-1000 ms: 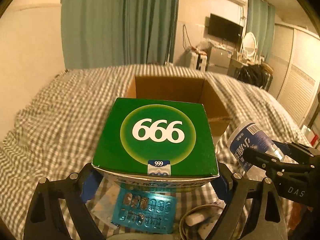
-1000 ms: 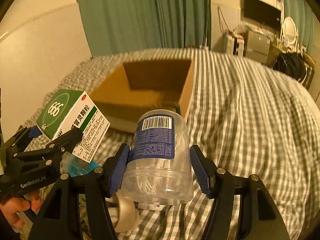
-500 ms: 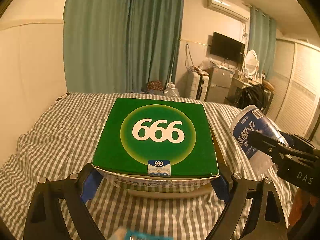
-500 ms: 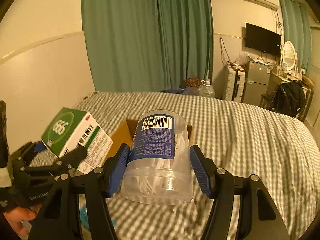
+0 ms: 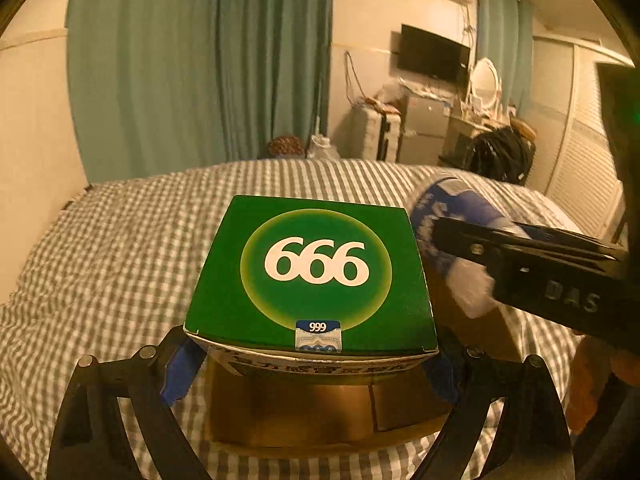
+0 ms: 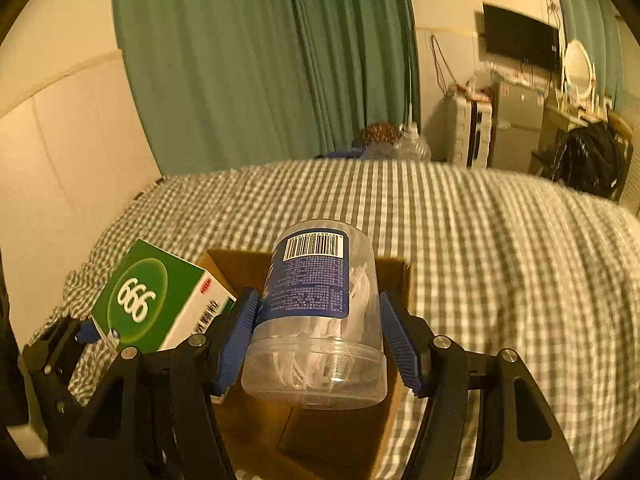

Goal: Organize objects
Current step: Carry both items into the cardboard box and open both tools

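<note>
Grey-and-white checked fabric covers the bed (image 6: 480, 248), which fills the lower half of both views beneath green curtains (image 6: 256, 60). On the bed sits an open cardboard box (image 6: 340, 432), directly under both held items. The left gripper (image 5: 308, 364) has its jaws clamped on a green medicine carton (image 5: 312, 276) printed with three white digits in a lighter green circle; the carton is held flat, above the cardboard box. The right gripper (image 6: 320, 340) has its jaws clamped on a clear plastic jar (image 6: 320, 320) with a blue label and a barcode, white stick-like pieces showing inside. The jar is tilted, its base toward the right wrist camera, and hangs over the cardboard box, just beside the carton. In the left wrist view the jar is blurred.
</note>
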Tool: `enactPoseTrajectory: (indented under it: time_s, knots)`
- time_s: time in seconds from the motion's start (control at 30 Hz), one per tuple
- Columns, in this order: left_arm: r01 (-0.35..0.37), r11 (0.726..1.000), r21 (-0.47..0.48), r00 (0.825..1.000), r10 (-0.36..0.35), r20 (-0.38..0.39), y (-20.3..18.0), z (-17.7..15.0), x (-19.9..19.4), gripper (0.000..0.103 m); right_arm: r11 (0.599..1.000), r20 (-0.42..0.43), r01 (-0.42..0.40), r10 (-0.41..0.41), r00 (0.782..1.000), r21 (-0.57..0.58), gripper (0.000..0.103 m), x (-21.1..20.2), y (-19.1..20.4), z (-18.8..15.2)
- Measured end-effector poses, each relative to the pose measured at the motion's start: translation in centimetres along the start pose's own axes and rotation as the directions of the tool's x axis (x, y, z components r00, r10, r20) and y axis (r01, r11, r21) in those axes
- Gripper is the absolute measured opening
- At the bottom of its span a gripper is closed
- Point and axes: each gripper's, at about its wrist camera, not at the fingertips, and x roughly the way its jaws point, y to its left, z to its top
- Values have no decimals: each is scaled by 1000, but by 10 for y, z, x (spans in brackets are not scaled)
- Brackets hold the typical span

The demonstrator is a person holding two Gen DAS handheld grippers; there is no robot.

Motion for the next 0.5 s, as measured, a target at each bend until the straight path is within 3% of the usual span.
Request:
enactPoseTrajectory:
  time_s: [0.2, 0.37, 0.5]
  knots:
    - [1, 1000, -11, 1000, -1, -29, 0, -21, 8, 95, 1000, -44, 9, -8, 999, 23, 62, 17, -4, -17]
    - [-17, 999, -33, 999, 15, -46, -3, -16, 3, 100, 999, -61, 41, -39, 997, 32, 63, 10, -9, -19]
    - [-43, 999, -31, 999, 42, -30, -7, -11, -16, 103, 999, -11, 33, -33, 999, 41, 79, -17, -12, -12]
